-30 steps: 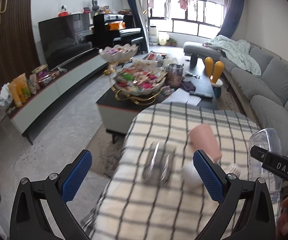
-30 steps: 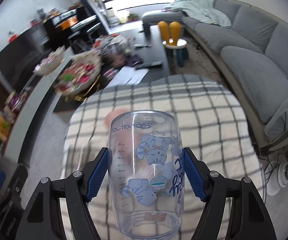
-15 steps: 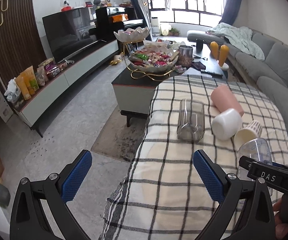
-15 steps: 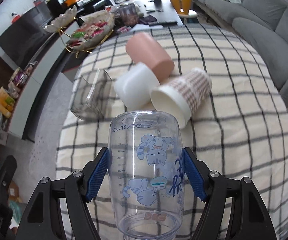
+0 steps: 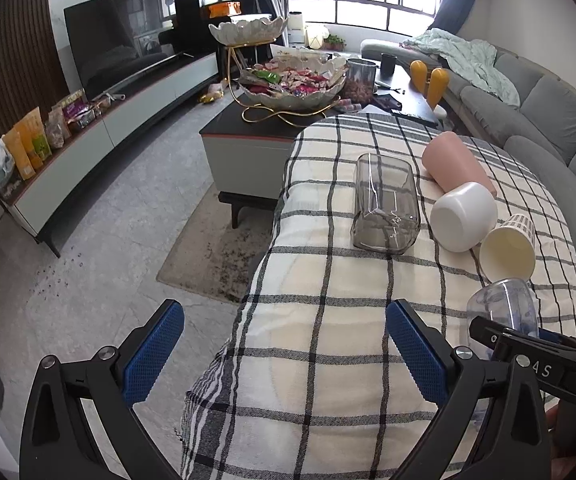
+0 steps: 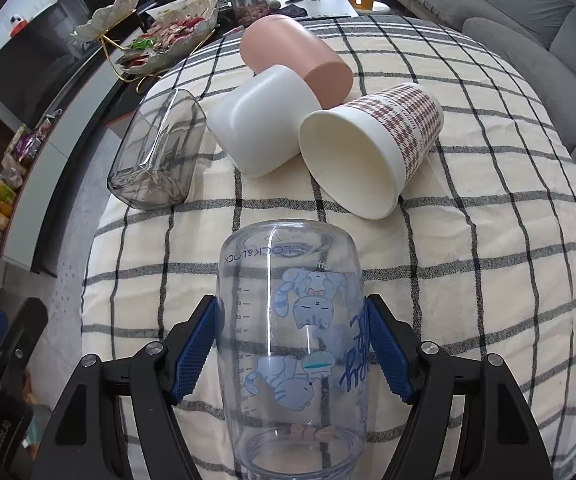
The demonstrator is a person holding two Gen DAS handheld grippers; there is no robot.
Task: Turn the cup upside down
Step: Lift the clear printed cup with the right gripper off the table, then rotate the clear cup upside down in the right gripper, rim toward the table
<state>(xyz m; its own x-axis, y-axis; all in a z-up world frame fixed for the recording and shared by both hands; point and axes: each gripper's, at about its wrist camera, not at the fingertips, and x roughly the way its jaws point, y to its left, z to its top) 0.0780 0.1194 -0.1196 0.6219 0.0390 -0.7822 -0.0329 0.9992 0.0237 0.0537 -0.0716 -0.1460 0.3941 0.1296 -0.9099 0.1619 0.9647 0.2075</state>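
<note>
My right gripper [image 6: 291, 344] is shut on a clear plastic cup [image 6: 291, 320] printed with blue cats, its closed base pointing away from me and its mouth toward the camera, low over the checked cloth [image 6: 467, 240]. The same clear cup [image 5: 505, 308] shows at the lower right of the left wrist view, held by the right gripper. My left gripper [image 5: 284, 344] is open and holds nothing, hovering over the near left corner of the cloth [image 5: 327, 320].
Several cups lie on their sides beyond: a smoky glass tumbler [image 6: 156, 152], a white cup [image 6: 260, 120], a pink cup [image 6: 295, 56] and a paper cup [image 6: 371, 140]. A coffee table with a snack bowl [image 5: 291, 84] stands behind; a grey sofa [image 5: 547, 112] runs along the right.
Both grippers have dropped lower and closer to the cloth. The clear cup in the right gripper now sits nearer the lying cups. The left gripper stays open.
</note>
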